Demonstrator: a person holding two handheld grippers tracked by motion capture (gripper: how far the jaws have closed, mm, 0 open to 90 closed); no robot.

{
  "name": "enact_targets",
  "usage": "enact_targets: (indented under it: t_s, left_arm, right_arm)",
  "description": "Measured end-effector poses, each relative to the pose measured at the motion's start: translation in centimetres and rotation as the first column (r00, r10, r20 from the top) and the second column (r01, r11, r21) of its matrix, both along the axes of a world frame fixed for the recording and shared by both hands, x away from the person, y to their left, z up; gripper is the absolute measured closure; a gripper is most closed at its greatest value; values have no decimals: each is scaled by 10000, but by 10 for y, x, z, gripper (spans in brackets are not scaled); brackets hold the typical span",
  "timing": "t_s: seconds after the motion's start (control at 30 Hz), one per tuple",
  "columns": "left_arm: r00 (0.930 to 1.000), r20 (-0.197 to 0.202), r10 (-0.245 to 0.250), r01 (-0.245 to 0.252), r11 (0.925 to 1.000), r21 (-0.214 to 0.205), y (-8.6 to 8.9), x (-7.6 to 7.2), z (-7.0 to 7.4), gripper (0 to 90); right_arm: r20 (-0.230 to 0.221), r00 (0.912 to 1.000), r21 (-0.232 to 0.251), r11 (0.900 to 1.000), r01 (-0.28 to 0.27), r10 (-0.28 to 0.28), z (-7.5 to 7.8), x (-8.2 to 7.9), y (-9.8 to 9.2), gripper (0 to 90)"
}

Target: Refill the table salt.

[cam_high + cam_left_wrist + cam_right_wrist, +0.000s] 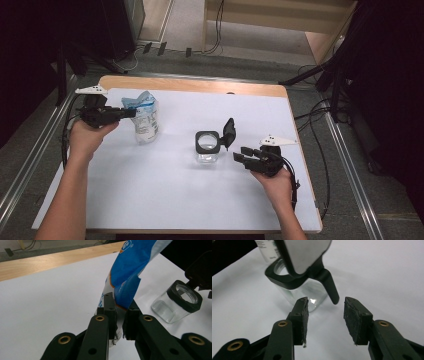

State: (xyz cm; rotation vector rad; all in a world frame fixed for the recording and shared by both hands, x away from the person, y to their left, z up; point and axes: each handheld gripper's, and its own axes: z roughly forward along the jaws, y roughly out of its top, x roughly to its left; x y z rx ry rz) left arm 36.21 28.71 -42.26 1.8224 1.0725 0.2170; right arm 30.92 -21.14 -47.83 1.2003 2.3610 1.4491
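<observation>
Blue-and-white crinkled plastic pouch (pixel 145 118) stands on the white table (pixel 150 190), its torn upper edge clenched in your left hand-held gripper (pixel 119 322), probably to steady or lift it for pouring. Your right hand-held gripper (pixel 325 315) is released, jaws apart just beside the clear square jar (pixel 207 149) with its black flip lid (pixel 228 132) open. Pouch contents are hidden.

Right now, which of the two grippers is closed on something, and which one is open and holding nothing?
The left gripper is shut on the blue-and-white bag, pinching its edge. The right gripper is open, its jaws apart just short of the glass jar.
</observation>
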Motion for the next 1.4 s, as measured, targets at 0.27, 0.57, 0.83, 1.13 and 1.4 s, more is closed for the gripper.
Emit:
enact_targets:
  t_s: [0.27,0.57,0.83,1.13,1.4]
  left_arm:
    - [10000,88,-37,36,9999,115,-6,-10,18,868]
    - [9983,90,-570,571,9983,-80,-17,-20,32,900]
    - [9967,-66,-812,811,9967,-18,-31,-29,37,900]
    - [9936,-210,-1111,1112,9938,1,-42,-40,41,900]
    - [9935,-126,-1132,1131,9936,-42,-46,-54,49,900]
  right_arm:
    - [335,9974,-68,9980,-633,635,14,-14,14,592]
    - [523,9868,-256,9881,-1520,1531,23,-29,43,599]
    - [726,9765,-371,9790,-2006,2029,23,-37,73,596]
    - [703,9649,-574,9668,-2491,2529,15,-36,101,586]
    - [950,9536,-406,9582,-2830,2857,10,-31,125,569]
